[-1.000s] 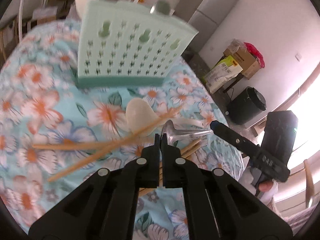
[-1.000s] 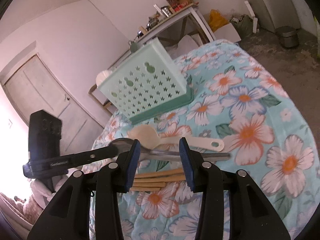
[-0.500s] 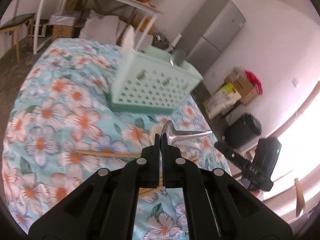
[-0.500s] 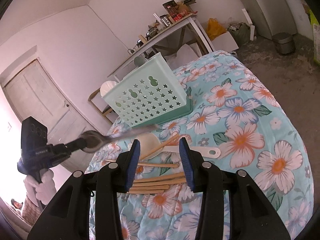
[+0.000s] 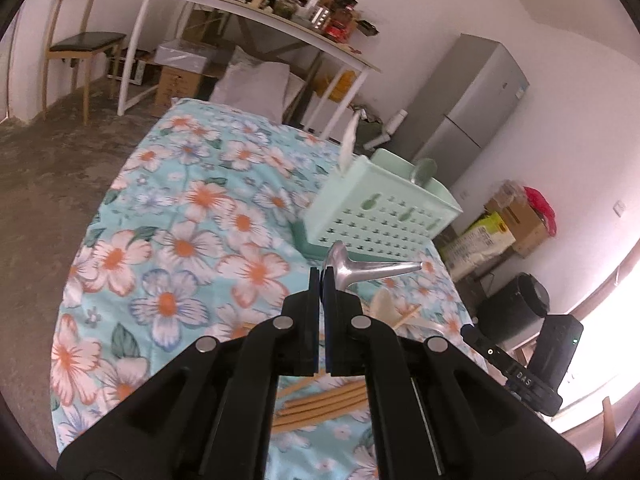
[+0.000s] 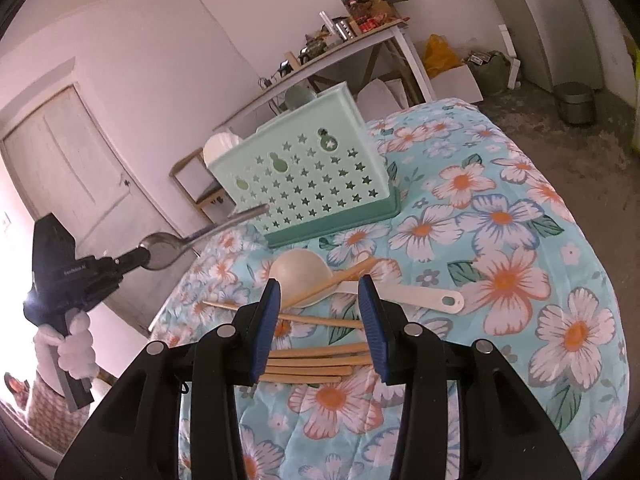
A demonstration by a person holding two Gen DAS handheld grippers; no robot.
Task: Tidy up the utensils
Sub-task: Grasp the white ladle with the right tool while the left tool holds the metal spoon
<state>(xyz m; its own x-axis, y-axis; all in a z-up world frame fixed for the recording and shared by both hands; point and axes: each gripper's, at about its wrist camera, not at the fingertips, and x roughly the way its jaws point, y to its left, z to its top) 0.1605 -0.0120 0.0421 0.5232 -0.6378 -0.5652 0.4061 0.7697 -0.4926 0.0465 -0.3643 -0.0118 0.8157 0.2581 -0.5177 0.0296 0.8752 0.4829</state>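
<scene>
Left gripper [image 5: 322,276] clamps the shiny metal spoon [image 5: 362,269] by its bowl above the floral cloth [image 5: 168,240]; right gripper [image 6: 320,300] jaws spread, empty.

Mint-green basket [image 6: 304,176], turquoise floral cloth [image 6: 500,240], cream ladle [image 6: 304,276]

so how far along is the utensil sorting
Partly done. Two utensils already stand in the green caddy. In hand: the left tongs are shut on a metal spoon, lifted off the table. Left: the cream ladle and the wooden chopsticks lie on the floral cloth. The right tongs are open above them.
</scene>
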